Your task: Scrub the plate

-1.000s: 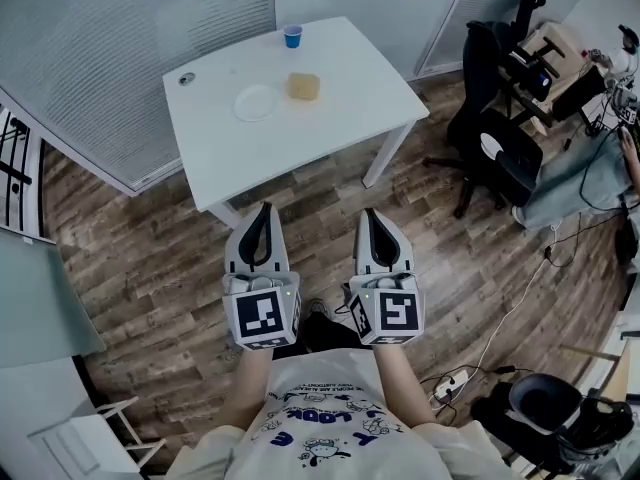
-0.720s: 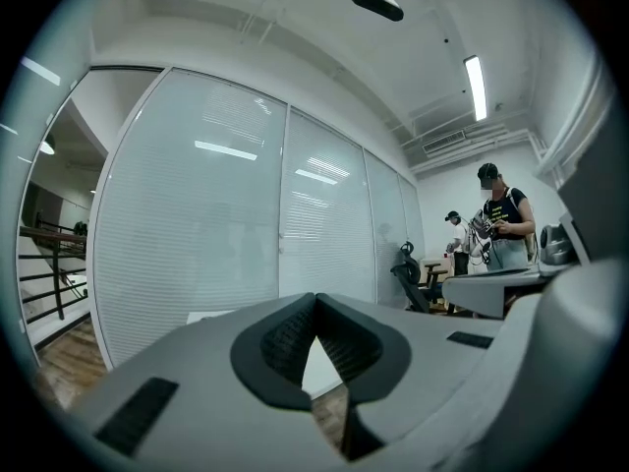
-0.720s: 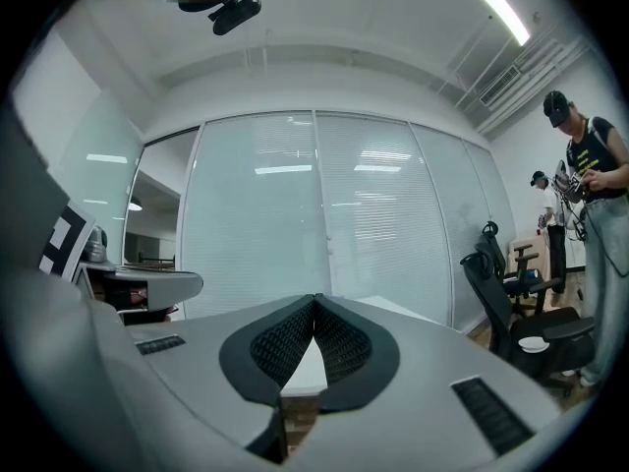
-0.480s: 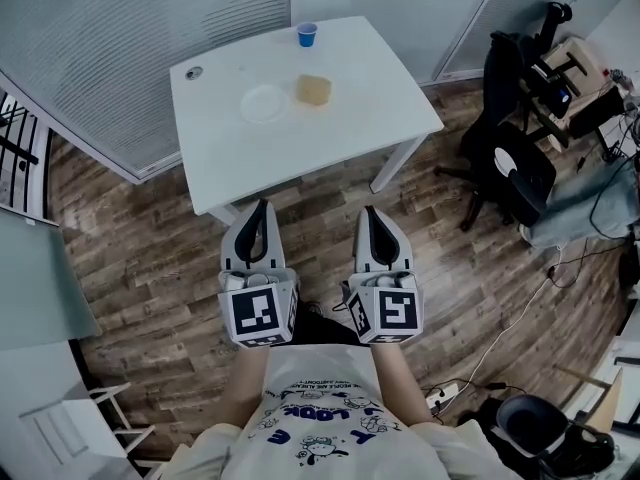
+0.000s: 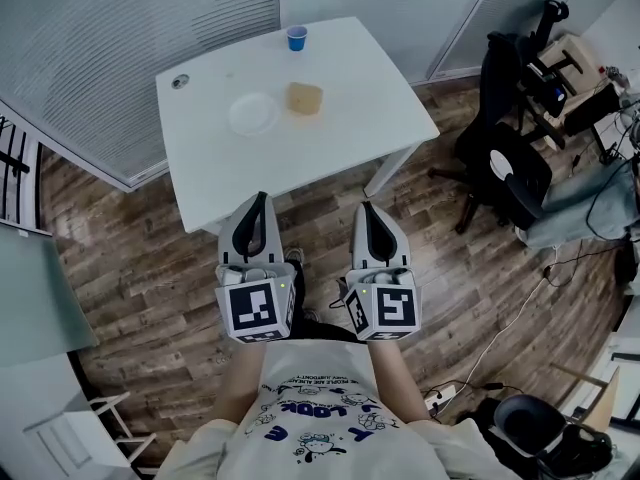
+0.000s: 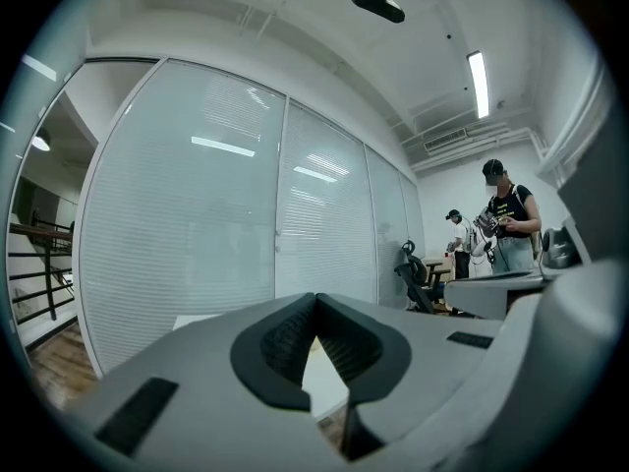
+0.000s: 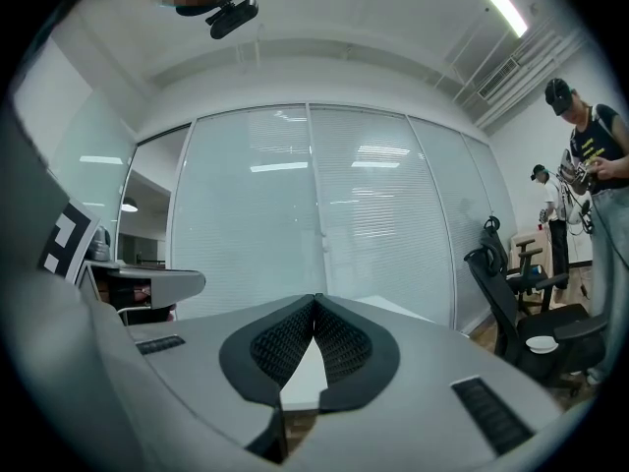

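— Your left gripper had its jaws pressed together with nothing between them, didn't it?

— It did, and your right gripper was the same: tips met, nothing pinched. You held the two side by side, just short of the table's near edge, both pointing towards it.

— And where was the plate?

— It lay flat on the table, left of the middle and towards the far side, well apart from both of your grippers. It was white on a white top, so I could not tell whether anything was on it.

— What lay nearest it?

— You had a tan sponge just beside it on the right, with a narrow strip of table between the two. A blue cup stood upright at the table's far edge, beyond the sponge. A small round fitting sat by the table's far left corner.

— And off the table?

— You stood on a wooden floor that ran under the table. A glass partition with blinds closed off the table's left and far sides. A black office chair stood to the right of the table, well apart from it. Two people stood farther off on that same side.
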A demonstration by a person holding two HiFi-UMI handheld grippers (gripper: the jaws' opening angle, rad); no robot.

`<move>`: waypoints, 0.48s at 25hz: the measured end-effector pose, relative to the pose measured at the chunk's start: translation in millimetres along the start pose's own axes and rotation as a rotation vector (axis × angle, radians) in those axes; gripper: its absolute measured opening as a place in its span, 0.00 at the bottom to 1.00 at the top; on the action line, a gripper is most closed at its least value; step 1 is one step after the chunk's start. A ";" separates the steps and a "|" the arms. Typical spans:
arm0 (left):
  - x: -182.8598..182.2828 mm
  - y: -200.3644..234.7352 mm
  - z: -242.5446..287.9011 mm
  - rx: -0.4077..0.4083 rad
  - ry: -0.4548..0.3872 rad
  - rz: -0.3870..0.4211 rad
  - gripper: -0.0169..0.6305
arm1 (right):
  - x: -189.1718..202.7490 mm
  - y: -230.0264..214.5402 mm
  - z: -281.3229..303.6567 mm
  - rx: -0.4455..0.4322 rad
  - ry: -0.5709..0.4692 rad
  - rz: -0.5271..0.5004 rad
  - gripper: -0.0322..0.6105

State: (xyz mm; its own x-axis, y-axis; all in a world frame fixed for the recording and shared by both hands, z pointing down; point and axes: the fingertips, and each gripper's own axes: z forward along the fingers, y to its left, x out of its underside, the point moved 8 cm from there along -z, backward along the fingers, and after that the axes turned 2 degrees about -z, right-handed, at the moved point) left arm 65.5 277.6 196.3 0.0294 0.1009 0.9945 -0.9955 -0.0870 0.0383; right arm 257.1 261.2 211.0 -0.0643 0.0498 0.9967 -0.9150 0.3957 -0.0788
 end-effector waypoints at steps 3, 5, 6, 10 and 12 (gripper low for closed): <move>1.6 6.9 19.6 0.006 0.000 0.003 0.07 | 1.2 -2.6 21.2 0.000 -0.001 -0.001 0.08; 3.3 14.3 33.1 0.006 0.007 0.000 0.07 | 2.7 -3.2 37.0 0.001 0.002 0.001 0.08; 3.6 18.5 39.4 0.004 0.009 -0.003 0.07 | 3.2 -3.3 44.8 0.000 0.003 0.001 0.08; 1.8 36.7 66.9 -0.006 0.013 -0.010 0.07 | 4.3 -3.1 77.7 -0.002 0.011 -0.002 0.08; 0.0 45.8 82.2 -0.008 0.014 -0.013 0.07 | 4.9 -3.6 95.7 -0.001 0.020 -0.003 0.08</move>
State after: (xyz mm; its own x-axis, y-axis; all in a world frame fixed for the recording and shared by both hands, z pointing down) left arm 27.4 192.2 206.2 0.0408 0.1160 0.9924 -0.9957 -0.0774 0.0500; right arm 221.9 172.2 218.1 -0.0541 0.0666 0.9963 -0.9146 0.3972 -0.0762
